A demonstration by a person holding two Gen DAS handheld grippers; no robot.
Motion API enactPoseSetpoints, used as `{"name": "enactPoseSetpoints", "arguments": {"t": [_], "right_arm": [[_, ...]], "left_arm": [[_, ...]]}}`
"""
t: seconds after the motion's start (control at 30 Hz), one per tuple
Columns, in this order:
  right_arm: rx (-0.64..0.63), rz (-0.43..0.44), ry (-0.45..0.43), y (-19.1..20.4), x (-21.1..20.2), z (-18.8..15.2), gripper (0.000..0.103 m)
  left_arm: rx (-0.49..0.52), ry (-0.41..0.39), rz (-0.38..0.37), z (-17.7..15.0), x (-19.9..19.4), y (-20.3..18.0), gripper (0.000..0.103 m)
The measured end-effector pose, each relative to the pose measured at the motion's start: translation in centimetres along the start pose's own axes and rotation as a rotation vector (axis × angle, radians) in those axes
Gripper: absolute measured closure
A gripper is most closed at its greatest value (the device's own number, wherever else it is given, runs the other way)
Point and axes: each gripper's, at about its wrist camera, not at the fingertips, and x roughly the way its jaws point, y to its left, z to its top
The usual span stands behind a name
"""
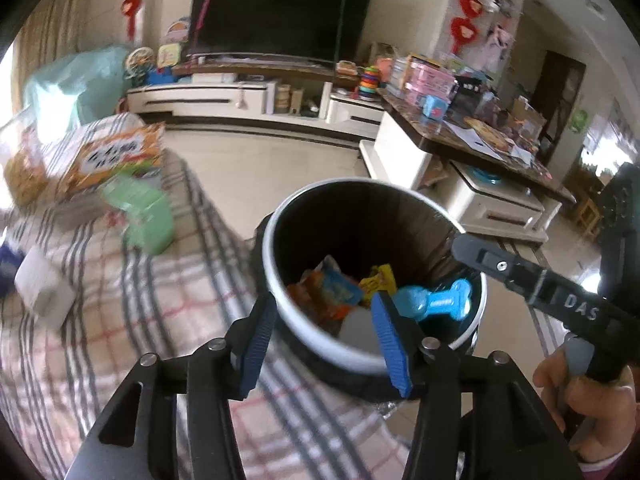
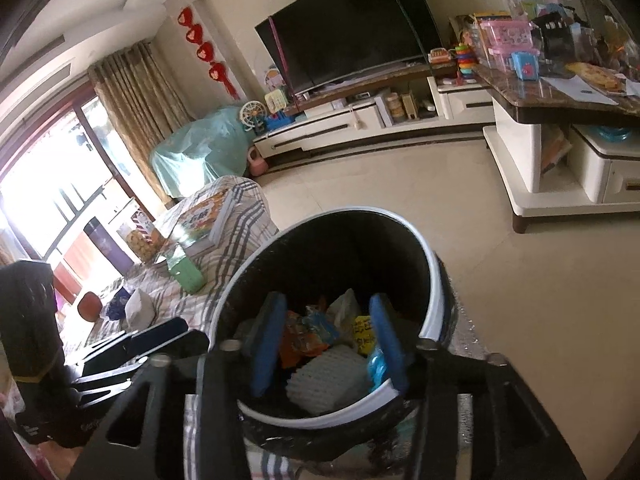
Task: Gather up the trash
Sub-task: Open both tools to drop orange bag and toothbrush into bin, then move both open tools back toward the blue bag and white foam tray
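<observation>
Blue ribbed pads point(image 1: 259, 340) of the left gripper point(image 1: 326, 340) parted, nothing between them, poised over the near rim of the trash bin point(image 1: 276, 280). Same story on the right gripper point(image 2: 326, 344): blue pads point(image 2: 269, 344) spread apart and empty, hanging right above the bin's mouth point(image 2: 434, 300). Inside the bin: orange and blue snack wrappers point(image 1: 328, 296), a yellow wrapper point(image 1: 378, 280), a blue bone-shaped toy point(image 1: 436, 300), plus a white foam net sleeve point(image 2: 328, 376) and crumpled white paper point(image 2: 344, 308) seen from the right wrist view. Judged from that heap, several pieces already collected and both grippers free for more.

Further out, on the plaid-covered sofa point(image 1: 100, 320): a green bottle point(image 1: 148, 216) lying on its side, a white tissue pack point(image 1: 44, 288), an orange-printed box point(image 1: 108, 156) and a jar of biscuits point(image 2: 140, 236). Hard to tell which of these counts as trash; possibly the bottle, so likely a little left to do. Beyond, bare tiled floor point(image 2: 400, 184), no litter visible there.
</observation>
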Motion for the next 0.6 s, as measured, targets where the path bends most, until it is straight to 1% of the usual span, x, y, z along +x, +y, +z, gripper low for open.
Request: {"name": "enactPoseSetpoints", "arguments": {"t": [0.07,0.17,0.37,0.6], "right_arm": [[-0.01,0.007,-0.002,0.7,-0.2,-0.2,0.036],[-0.029,0.022,-0.003,2.1,-0.4,-0.8,0.026],[-0.053,0.068,0.012,4.8,-0.3,-1.9,0.017],[-0.082,0.111,0.043,7.8,0.3,-3.4,0.016]], "left_arm": [[-0.019,-0.001,0.011,-0.7,-0.8,0.7,0.049],[-0.056,-0.006,0.027,-2.1,-2.3,2.2,0.049],[-0.143,-0.014,0.071,-4.8,-5.2,5.3,0.046],[-0.197,-0.029,0.124,-7.1,-8.2,7.5,0.044]]}}
